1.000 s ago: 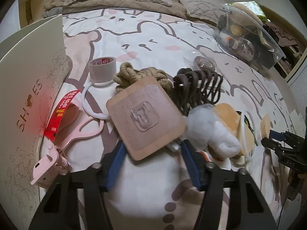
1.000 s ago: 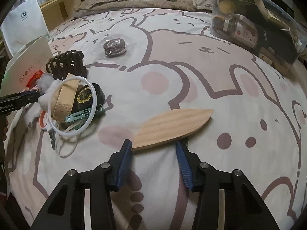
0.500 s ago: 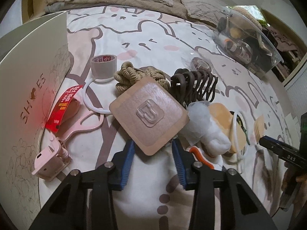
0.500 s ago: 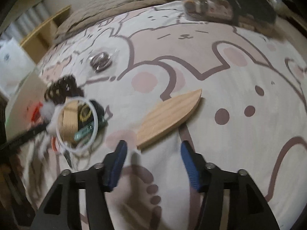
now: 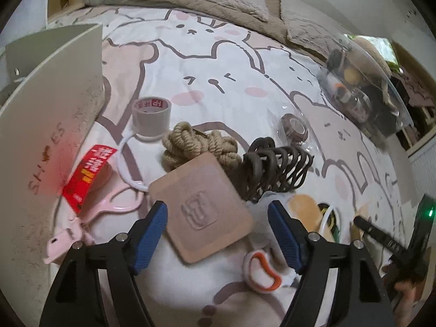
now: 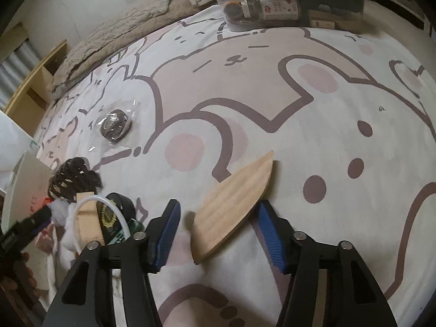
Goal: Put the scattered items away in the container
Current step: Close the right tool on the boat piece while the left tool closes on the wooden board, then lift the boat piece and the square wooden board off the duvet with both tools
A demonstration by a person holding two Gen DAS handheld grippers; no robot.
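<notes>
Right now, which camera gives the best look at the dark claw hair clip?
The left wrist view: the hair clip sits near centre, its curved teeth distinct. The right wrist view shows it only as a small, blurry shape at the left edge.

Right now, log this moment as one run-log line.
left gripper: opening, astride square pad, no grip | right gripper: closing around wooden board | container: far side of bed | stage: picking up

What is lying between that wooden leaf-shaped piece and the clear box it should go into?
Nothing visible: only bare bedspread stretches from the wooden piece to the clear box. The right gripper already straddles the piece, its jaws closing.
</notes>
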